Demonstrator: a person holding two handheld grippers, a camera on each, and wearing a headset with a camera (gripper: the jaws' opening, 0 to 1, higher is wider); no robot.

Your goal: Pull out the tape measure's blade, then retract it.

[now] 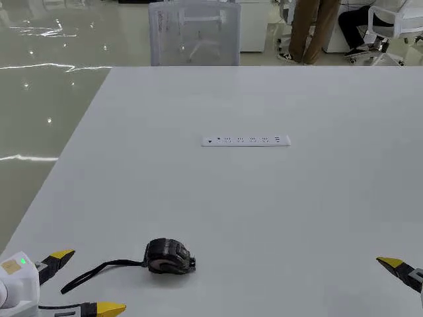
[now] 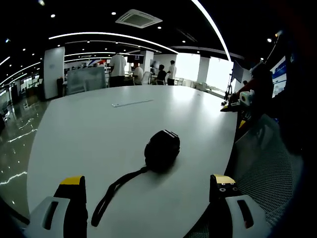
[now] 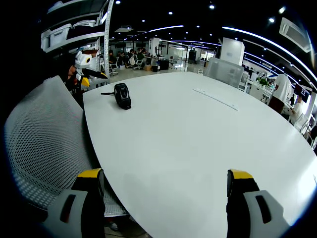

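A black tape measure (image 1: 168, 256) lies on the white table (image 1: 277, 205) near its front edge, blade in, with a black wrist strap (image 1: 92, 274) trailing to the left. My left gripper (image 1: 86, 281) stands open at the strap's end, yellow tips apart and holding nothing. In the left gripper view the tape measure (image 2: 162, 148) sits just ahead of the open left gripper (image 2: 148, 181), the strap (image 2: 116, 191) running between its jaws. My right gripper (image 3: 165, 174) is open over bare table, far from the tape measure (image 3: 122, 94). One of its fingertips (image 1: 390, 263) shows at lower right.
A white power strip (image 1: 245, 140) is set flat in the table's middle. A grey mesh chair (image 1: 194, 33) stands at the far edge, another mesh chair (image 3: 44, 144) at the near edge. People stand and sit farther back (image 1: 317, 30).
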